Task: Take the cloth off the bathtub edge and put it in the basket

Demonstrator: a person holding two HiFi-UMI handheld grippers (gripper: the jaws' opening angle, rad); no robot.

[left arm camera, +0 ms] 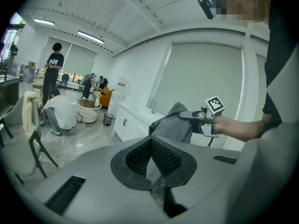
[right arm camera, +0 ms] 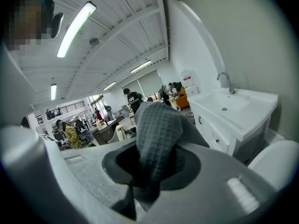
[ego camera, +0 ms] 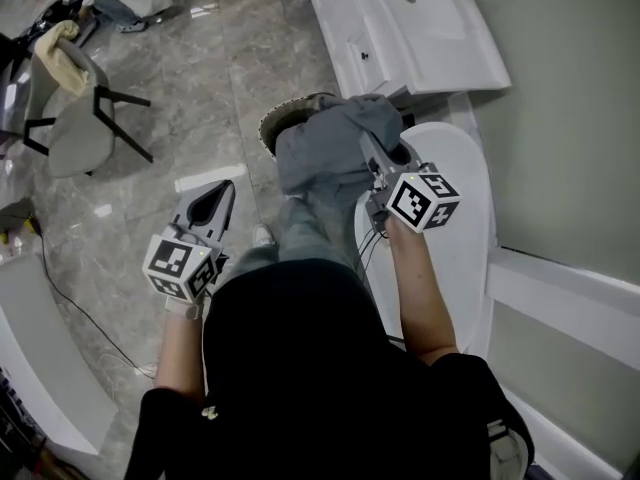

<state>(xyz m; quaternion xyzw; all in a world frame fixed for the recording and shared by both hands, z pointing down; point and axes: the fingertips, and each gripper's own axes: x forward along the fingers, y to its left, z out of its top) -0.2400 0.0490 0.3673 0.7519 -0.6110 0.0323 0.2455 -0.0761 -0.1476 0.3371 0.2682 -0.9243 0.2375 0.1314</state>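
A grey waffle-weave cloth (ego camera: 330, 153) hangs bunched from my right gripper (ego camera: 371, 154), which is shut on it above the white bathtub's rim (ego camera: 465, 158). In the right gripper view the cloth (right arm camera: 156, 134) fills the gap between the jaws of the right gripper (right arm camera: 152, 169). A round brown basket (ego camera: 275, 120) stands on the floor just left of the tub, mostly hidden under the hanging cloth. My left gripper (ego camera: 218, 196) is held over the floor to the left, shut with nothing in it. In the left gripper view, the left gripper (left arm camera: 150, 160) faces the cloth (left arm camera: 175, 125) and the right gripper (left arm camera: 189, 115).
A white vanity with a sink (ego camera: 410, 28) stands beyond the basket. A grey chair (ego camera: 75, 118) is at the far left, and a cable (ego camera: 80, 308) runs across the marble floor. Several people (left arm camera: 53, 78) are far back in the room.
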